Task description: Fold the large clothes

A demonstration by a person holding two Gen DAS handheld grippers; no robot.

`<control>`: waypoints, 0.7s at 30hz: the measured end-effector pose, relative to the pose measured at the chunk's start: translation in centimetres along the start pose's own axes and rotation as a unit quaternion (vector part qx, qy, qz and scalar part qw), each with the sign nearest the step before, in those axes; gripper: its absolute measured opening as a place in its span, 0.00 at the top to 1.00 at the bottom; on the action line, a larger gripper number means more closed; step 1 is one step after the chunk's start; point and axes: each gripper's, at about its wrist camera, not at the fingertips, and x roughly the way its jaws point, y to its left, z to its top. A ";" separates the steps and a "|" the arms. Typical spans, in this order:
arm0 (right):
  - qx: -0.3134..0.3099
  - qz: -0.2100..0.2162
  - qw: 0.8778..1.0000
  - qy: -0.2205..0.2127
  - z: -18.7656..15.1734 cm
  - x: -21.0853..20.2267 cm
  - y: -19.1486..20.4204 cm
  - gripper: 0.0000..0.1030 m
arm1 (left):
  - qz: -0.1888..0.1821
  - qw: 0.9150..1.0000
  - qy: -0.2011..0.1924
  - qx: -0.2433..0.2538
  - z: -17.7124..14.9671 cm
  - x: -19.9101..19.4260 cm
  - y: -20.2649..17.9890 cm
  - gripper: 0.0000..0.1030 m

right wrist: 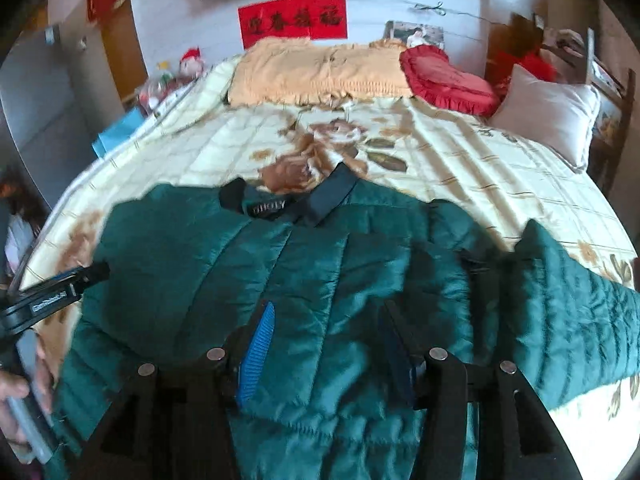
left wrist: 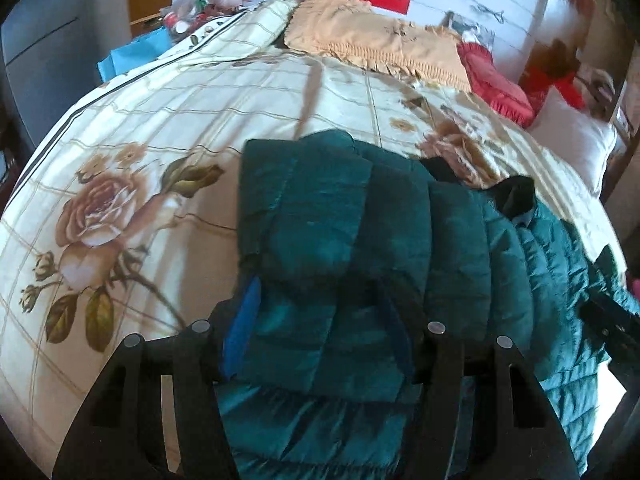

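A dark green quilted puffer jacket (right wrist: 248, 272) lies on the bed, collar (right wrist: 320, 200) toward the pillows, one sleeve (right wrist: 572, 320) stretched out to the right. In the left wrist view the jacket (left wrist: 380, 240) has its left side folded over. My left gripper (left wrist: 320, 332) is open, its blue-padded fingers (left wrist: 242, 320) straddling the folded fabric. It also shows in the right wrist view (right wrist: 60, 292) at the jacket's left edge. My right gripper (right wrist: 328, 344) is open just above the jacket's middle, with fabric between its fingers (right wrist: 258, 348).
The bed has a cream floral quilt (right wrist: 440, 160). At the head lie a tan pillow cover (right wrist: 320, 76), a red heart cushion (right wrist: 448, 80) and a white pillow (right wrist: 548, 108). A red banner (right wrist: 292, 20) hangs on the wall. Toys and a blue box (left wrist: 136, 56) sit at the left.
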 end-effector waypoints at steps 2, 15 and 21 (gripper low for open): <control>0.001 -0.011 1.000 0.012 0.0 2.1 0.0 0.50 | 0.008 1.000 0.001 0.005 -0.1 0.9 -0.3 0.43; -0.010 -0.033 0.998 0.044 0.1 5.2 -0.3 0.50 | 0.016 1.000 0.002 0.022 -0.4 3.0 -0.3 0.37; -0.015 -0.029 0.999 0.010 -1.1 0.1 -0.8 0.41 | 0.020 1.000 -0.003 0.020 -0.6 3.1 -0.4 0.37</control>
